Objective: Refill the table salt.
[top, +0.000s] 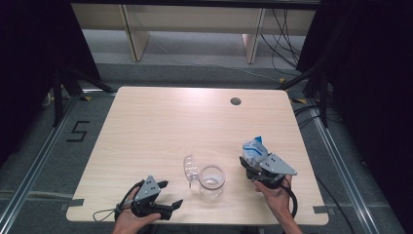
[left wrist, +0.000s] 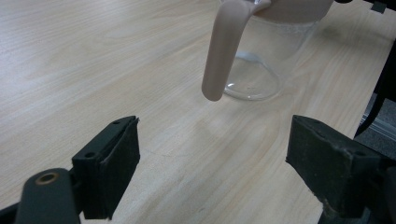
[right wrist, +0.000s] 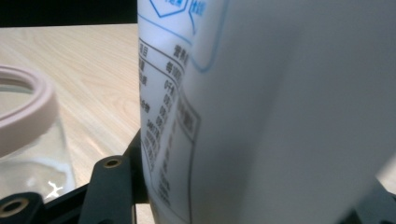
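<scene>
One white pouch [top: 254, 147] w/ blue print, upright in right gripper [top: 251, 163], clamped

Jar [top: 212, 181] stands on the counter [top: 160, 126], near its front edge, about mid-width. Lid [top: 190, 168] sits just left of the jar and slightly behind it, hinged open, touching the rim. My left gripper [top: 170, 195] is left of the jar and nearer the front edge, apart from it; from the left gripper view the jar [left wrist: 261, 60] lies ahead between the spread fingers [left wrist: 109, 165]. My right gripper [top: 248, 168] is right of the jar, carrying a pouch [top: 254, 148] that rises behind it. Cable hole [top: 235, 101] far back, right of centre.
</scene>
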